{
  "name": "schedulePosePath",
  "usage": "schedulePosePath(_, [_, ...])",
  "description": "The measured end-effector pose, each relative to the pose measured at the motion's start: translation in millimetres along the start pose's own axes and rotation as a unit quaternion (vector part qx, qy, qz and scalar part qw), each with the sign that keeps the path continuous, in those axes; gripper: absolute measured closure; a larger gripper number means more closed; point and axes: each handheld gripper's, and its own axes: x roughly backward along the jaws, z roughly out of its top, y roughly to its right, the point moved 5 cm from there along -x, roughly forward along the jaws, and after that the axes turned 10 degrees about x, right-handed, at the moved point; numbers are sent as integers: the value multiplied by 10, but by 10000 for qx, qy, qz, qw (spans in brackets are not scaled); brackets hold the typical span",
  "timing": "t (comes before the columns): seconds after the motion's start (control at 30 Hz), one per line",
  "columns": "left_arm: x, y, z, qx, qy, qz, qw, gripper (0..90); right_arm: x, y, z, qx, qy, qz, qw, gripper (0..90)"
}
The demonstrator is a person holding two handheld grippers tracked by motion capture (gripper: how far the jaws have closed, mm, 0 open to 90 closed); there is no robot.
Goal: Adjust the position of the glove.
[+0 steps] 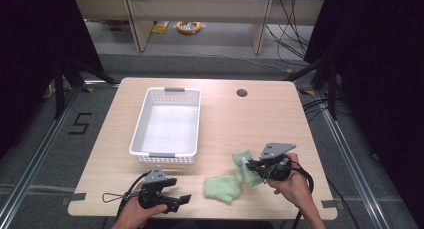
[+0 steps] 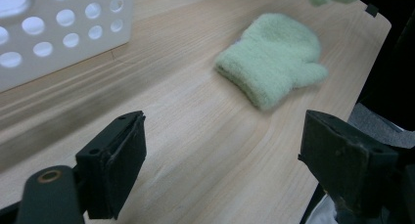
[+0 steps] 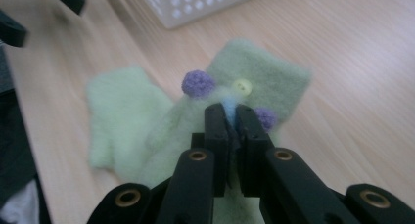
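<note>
The right gripper (image 3: 231, 117) pinches a soft, light green fleece mitten (image 3: 254, 82) by its decorated face at the counter's (image 1: 240, 119) near right, while the left gripper (image 2: 222, 150) hangs open.

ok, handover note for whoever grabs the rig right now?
Right hand-held gripper: shut on the decorated green mitten, lifting it by the table's near right.
Left hand-held gripper: open, empty, near the front edge.
Plain green mitten: flat on the table.
White basket: holds nothing.
Done: one mitten gripped.
Left, probably: both mittens into the basket.
</note>
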Motion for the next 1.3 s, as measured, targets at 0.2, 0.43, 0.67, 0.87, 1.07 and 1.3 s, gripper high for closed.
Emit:
schedulePosePath(0.2, [7, 19, 28, -158, 49, 82, 9998, 167, 29, -172, 189, 233, 265, 441, 9984, 857])
schedulePosePath(0.43, [-63, 95, 132, -237, 182, -82, 9995, 167, -75, -342, 233, 447, 277, 805, 9954, 857])
schedulePosePath(0.67, [-151, 278, 394, -675, 250, -433, 9965, 299, -184, -463, 246, 593, 228, 1036, 9926, 856])
schedulePosePath(0.87, [-230, 309, 522, -919, 260, -559, 9939, 336, -253, -541, 225, 626, 180, 1167, 9910, 856])
schedulePosePath(1.07, [-317, 330, 567, -1093, 176, -727, 9912, 359, -286, -607, 240, 798, 200, 1304, 9880, 856])
schedulePosePath(1.3, [-357, 406, 525, -1227, -62, -1116, 9861, 477, -317, -644, 258, 954, 227, 1393, 9854, 856])
